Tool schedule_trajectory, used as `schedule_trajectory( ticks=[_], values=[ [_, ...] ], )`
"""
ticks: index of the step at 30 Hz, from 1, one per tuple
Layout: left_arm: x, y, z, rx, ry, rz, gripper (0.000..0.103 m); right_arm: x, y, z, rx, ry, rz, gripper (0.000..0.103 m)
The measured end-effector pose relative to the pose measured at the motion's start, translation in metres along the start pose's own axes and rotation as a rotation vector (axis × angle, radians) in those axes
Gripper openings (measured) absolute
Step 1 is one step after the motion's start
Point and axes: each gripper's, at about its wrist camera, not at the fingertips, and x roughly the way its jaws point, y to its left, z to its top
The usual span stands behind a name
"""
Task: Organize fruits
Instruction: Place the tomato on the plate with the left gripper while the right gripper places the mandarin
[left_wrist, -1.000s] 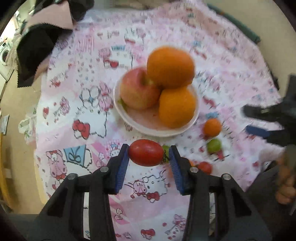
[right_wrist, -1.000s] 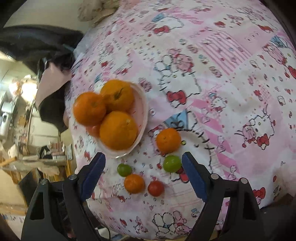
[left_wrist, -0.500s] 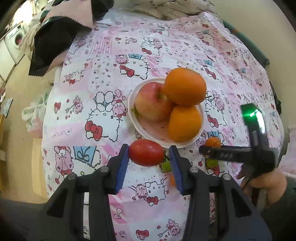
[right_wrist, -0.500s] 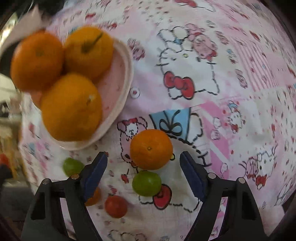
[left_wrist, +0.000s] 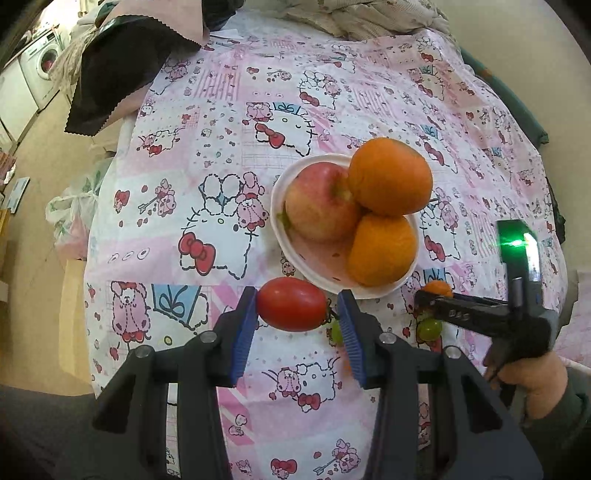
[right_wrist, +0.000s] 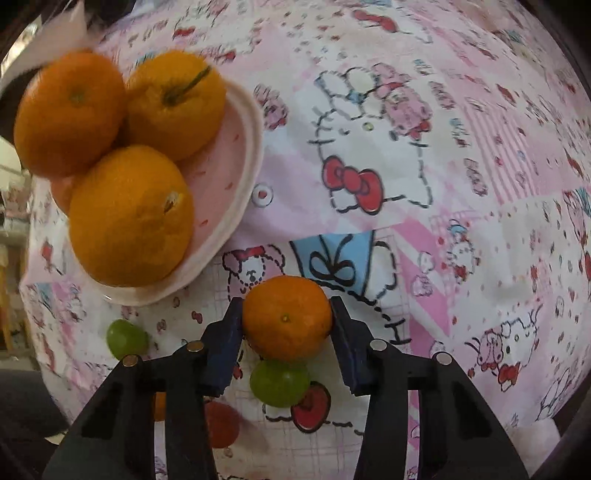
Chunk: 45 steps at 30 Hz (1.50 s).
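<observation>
My left gripper (left_wrist: 297, 314) is shut on a red oval tomato (left_wrist: 291, 309), held above the cloth just in front of the pink plate (left_wrist: 321, 273). The plate holds an apple (left_wrist: 320, 202) and two big oranges (left_wrist: 390, 176). My right gripper (right_wrist: 287, 325) has its blue pads against both sides of a small mandarin (right_wrist: 287, 316) that sits on the cloth right of the plate (right_wrist: 240, 162). In the left wrist view the right gripper (left_wrist: 428, 295) reaches in from the right. A green grape (right_wrist: 279, 382) lies just under the mandarin.
More small fruit lies on the Hello Kitty cloth (right_wrist: 443, 147): a second green grape (right_wrist: 126, 339), a red cherry tomato (right_wrist: 221, 424) and a small orange fruit behind the left finger. Dark and pink cloths (left_wrist: 122, 62) hang at the table's far left corner.
My right gripper moved forward and down and closed from wide open onto the small mandarin. My left gripper drew back and up a little, still holding the tomato.
</observation>
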Motion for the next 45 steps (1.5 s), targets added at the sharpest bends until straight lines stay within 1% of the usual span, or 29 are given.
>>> schedule_trajectory(
  ticks=[7, 10, 14, 17, 21, 25, 29, 32, 35, 37, 39, 42, 45],
  values=[
    [0.001, 0.001, -0.001, 0.009, -0.009, 0.021, 0.04, -0.044, -0.029, -0.001, 0.113, -0.117, 0.084, 0.047],
    [0.002, 0.003, -0.002, 0.009, -0.013, 0.035, 0.04, -0.063, -0.037, 0.002, 0.146, -0.161, 0.118, 0.047],
    [0.004, 0.005, -0.003, 0.009, -0.024, 0.057, 0.04, -0.075, -0.037, 0.0, 0.179, -0.218, 0.175, 0.047],
    [0.004, 0.006, -0.003, 0.007, -0.036, 0.068, 0.04, -0.089, -0.036, 0.005, 0.185, -0.267, 0.236, 0.047],
    [0.004, 0.006, 0.001, 0.01, -0.054, 0.064, 0.04, -0.101, -0.034, 0.009, 0.186, -0.303, 0.309, 0.047],
    [0.006, 0.001, 0.018, 0.006, -0.04, 0.032, 0.04, -0.11, -0.031, 0.018, 0.156, -0.333, 0.337, 0.047],
    [0.007, -0.009, 0.039, 0.04, -0.057, 0.038, 0.04, -0.106, -0.032, 0.03, 0.142, -0.31, 0.348, 0.047],
    [0.013, -0.019, 0.053, 0.086, -0.057, 0.017, 0.04, -0.097, -0.037, 0.042, 0.151, -0.276, 0.372, 0.047],
    [0.024, -0.03, 0.06, 0.153, -0.07, 0.031, 0.04, -0.087, -0.04, 0.055, 0.15, -0.243, 0.368, 0.047],
    [0.031, -0.033, 0.061, 0.176, -0.063, 0.019, 0.04, -0.08, -0.042, 0.06, 0.157, -0.225, 0.372, 0.047],
    [0.036, -0.031, 0.059, 0.161, -0.07, -0.006, 0.04, -0.071, -0.044, 0.063, 0.174, -0.203, 0.385, 0.047],
    [0.044, -0.027, 0.057, 0.158, -0.08, 0.006, 0.04, -0.062, -0.044, 0.065, 0.19, -0.183, 0.401, 0.047],
    [0.052, -0.02, 0.055, 0.14, -0.068, -0.003, 0.04, -0.058, -0.046, 0.064, 0.209, -0.185, 0.38, 0.047]
  ],
)
